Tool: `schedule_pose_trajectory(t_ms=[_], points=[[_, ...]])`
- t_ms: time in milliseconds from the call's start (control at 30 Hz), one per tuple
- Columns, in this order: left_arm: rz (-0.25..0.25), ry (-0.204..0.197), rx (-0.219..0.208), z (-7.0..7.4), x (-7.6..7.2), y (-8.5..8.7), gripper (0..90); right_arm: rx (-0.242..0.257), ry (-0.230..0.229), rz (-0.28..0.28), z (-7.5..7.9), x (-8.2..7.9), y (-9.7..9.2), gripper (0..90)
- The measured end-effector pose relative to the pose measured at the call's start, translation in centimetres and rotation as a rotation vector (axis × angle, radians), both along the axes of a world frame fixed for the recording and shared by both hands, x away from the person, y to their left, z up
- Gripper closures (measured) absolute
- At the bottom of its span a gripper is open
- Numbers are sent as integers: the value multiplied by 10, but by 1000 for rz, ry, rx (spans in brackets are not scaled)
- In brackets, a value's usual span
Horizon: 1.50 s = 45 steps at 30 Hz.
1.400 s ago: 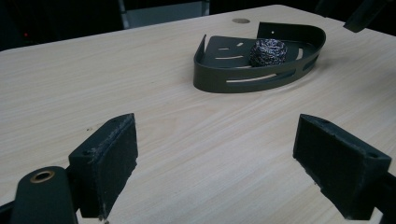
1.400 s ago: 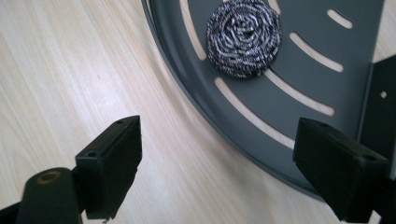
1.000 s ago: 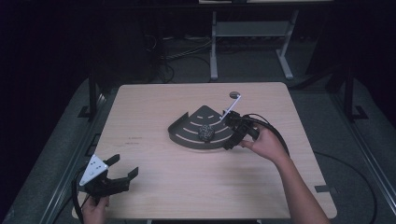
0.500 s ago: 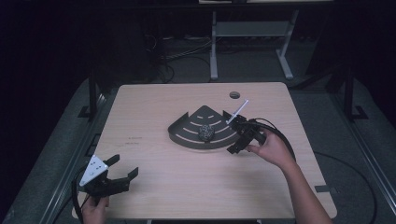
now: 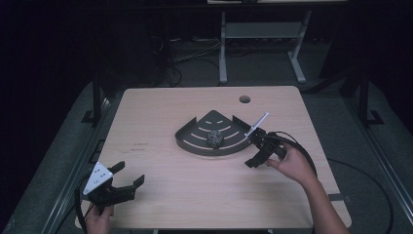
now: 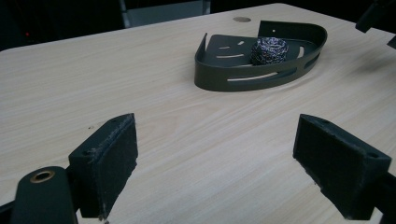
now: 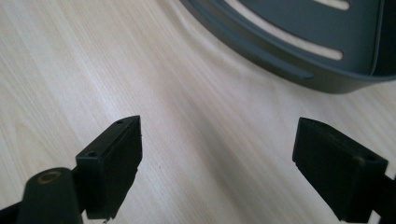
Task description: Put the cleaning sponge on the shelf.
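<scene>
Steel-wool ball (image 5: pixel 215 138) sits inside the dark fan-shaped tray (image 5: pixel 187 142), mid-surface; both tongs empty.
Right tongs (image 5: pixel 256 152) are held with jaws wide apart, just beside the tray's curved rim at its right end; left tongs (image 5: pixel 127 176) are also spread, well apart at the near-left corner of the wooden surface (image 5: pixel 160 107). Risk, as judged: the tray wall is likely clipped if the right tongs are swung in low, so the unrestrained tray is shoved and the ball is rolled. A loose, springy ball may be squashed or slipped if pinched off-centre.

Crumpled steel scourer (image 5: pixel 215 138) inside dark corner tray (image 5: pixel 195 141)
</scene>
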<state>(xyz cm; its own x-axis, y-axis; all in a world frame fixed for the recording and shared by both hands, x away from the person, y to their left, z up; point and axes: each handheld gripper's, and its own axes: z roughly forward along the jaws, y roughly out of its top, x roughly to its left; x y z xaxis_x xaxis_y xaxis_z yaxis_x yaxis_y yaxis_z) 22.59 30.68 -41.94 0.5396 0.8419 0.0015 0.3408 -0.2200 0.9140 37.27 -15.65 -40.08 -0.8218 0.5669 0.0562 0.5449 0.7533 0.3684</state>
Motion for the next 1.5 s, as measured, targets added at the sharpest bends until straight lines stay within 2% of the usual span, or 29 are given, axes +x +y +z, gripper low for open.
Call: schedule_pose_trajectory(t_ms=[333, 833, 1500], points=[[4, -4, -1, 0, 0, 1, 133, -11, 5, -6, -8, -9, -9, 154], [6, -4, 1, 0, 0, 1, 133, 9, 9, -16, -12, -23, -20, 155], [7, 0, 3, -1, 0, 2, 132, 36, 15, -62, -27, -44, -48, 155]])
